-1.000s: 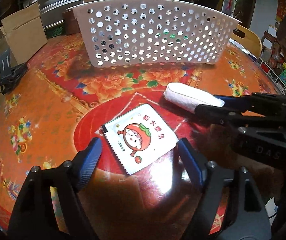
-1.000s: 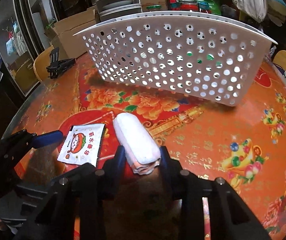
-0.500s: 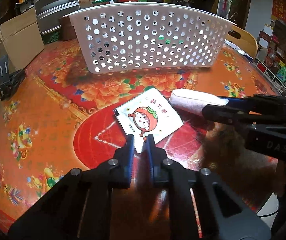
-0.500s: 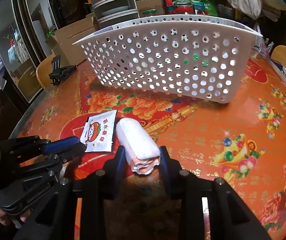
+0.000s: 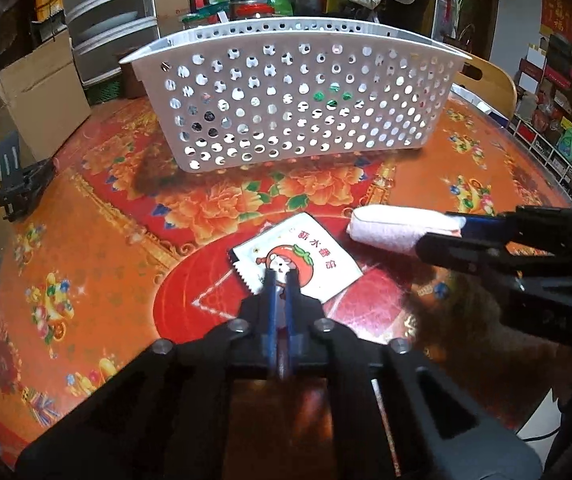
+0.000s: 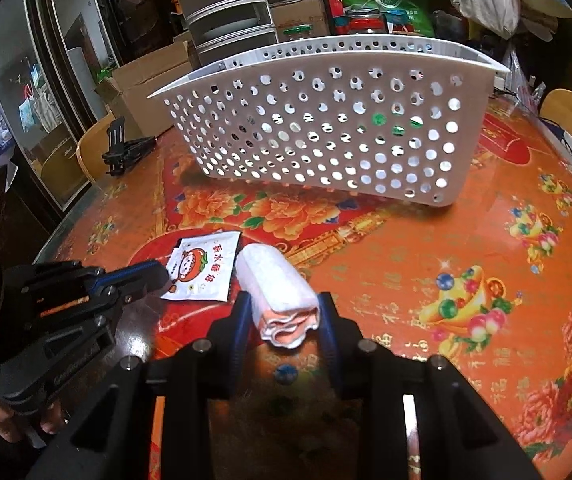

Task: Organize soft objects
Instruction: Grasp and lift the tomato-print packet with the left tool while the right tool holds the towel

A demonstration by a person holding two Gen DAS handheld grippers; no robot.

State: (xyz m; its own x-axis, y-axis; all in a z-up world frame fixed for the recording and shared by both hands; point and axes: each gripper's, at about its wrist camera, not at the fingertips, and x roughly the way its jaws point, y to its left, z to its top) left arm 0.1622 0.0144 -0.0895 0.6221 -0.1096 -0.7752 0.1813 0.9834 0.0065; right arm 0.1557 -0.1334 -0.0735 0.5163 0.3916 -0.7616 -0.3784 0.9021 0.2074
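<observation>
A: Squashing under the grip already, that rolled towel (image 6: 276, 284) shows how it will handle: soft, light, springy, nothing in it to break. The right gripper (image 6: 286, 312) has its fingers clamped on the roll's near end, and the cloth bulges out between them in folds.

B: Is the end a good place to hold it?

A: Fair, I think. The layers are pinched together there, so the roll should not unwind. The far end rests on the worktop (image 6: 425, 248) or just over it; I cannot tell which. A limp roll may sag when raised.

B: And the flat one beside it?

A: The sachet (image 5: 309, 258), white with a cartoon tomato, lies just left of the towel on the red medallion. It looks thin, light and slick, with a saw-tooth edge. The left gripper (image 5: 280, 280) has its fingers together on the near edge, and the packet seems nipped between them.

B: Would that hold?

A: Likely, though glossy film slips. An edge pinch is about the only way to take something lying so flat on a shiny cloth.

B: Where would they go?

A: Presumably into the white basket (image 5: 286, 92) standing beyond both, well apart from them. Something green shows through its holes.
</observation>
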